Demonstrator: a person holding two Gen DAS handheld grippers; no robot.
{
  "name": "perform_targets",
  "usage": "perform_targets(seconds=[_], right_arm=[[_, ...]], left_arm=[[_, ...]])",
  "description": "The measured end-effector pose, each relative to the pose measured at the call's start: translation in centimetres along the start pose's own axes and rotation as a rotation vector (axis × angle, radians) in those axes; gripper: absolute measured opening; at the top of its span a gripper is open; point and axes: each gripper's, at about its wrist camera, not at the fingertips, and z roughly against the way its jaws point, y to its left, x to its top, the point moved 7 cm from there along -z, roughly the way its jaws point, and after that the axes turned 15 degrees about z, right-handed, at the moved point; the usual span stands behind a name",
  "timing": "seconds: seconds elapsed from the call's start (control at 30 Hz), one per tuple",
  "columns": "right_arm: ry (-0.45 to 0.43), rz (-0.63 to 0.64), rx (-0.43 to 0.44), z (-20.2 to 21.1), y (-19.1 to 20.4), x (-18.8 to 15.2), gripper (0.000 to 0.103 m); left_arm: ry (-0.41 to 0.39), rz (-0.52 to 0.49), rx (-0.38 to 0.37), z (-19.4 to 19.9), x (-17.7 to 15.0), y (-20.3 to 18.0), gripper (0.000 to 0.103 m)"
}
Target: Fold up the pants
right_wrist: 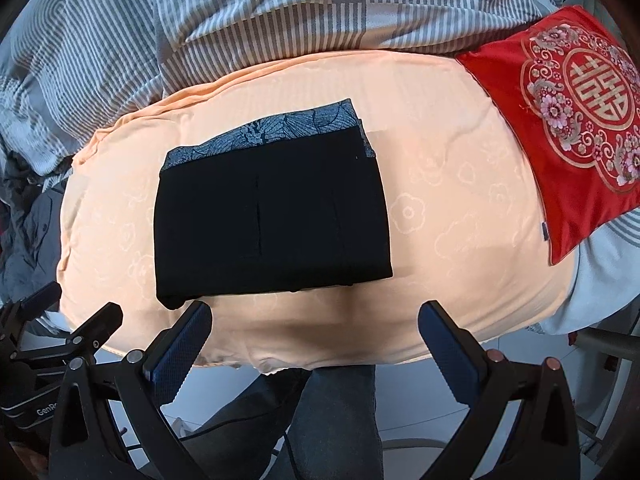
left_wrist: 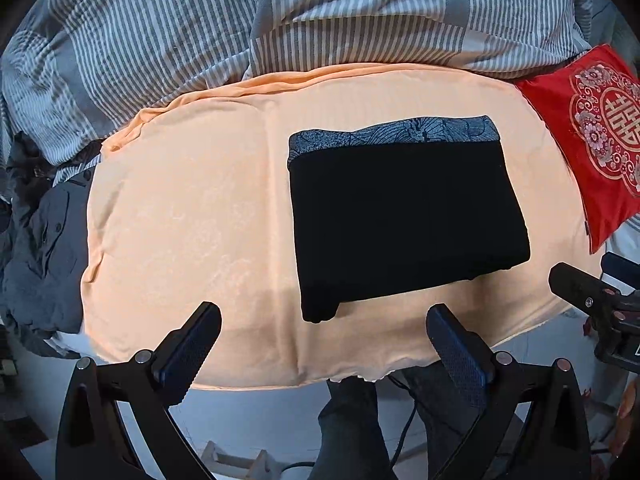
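Note:
The black pants [left_wrist: 404, 216] lie folded into a flat rectangle on the peach cloth [left_wrist: 192, 208], with a grey patterned band along the far edge. They also show in the right wrist view [right_wrist: 272, 220]. My left gripper [left_wrist: 324, 320] is open and empty, held back from the near edge of the pants. My right gripper [right_wrist: 316, 320] is open and empty, just short of the pants' near edge. The right gripper shows at the right edge of the left wrist view [left_wrist: 592, 296]. The left gripper shows at the left edge of the right wrist view [right_wrist: 60, 320].
A grey striped duvet [left_wrist: 280, 20] is bunched behind the peach cloth. A red embroidered cushion [right_wrist: 576, 120] lies at the right. Dark clothes [left_wrist: 44, 240] are piled at the left. The person's legs [right_wrist: 332, 420] and floor are below the bed edge.

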Motion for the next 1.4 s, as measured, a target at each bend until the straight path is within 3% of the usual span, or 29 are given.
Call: perform_targets(seconds=[1.4], right_arm=[[-0.004, 0.021, -0.030, 0.7, -0.4, 0.3, 0.103]], left_arm=[[-0.018, -0.038, 0.038, -0.3, -0.4, -1.0, 0.103]])
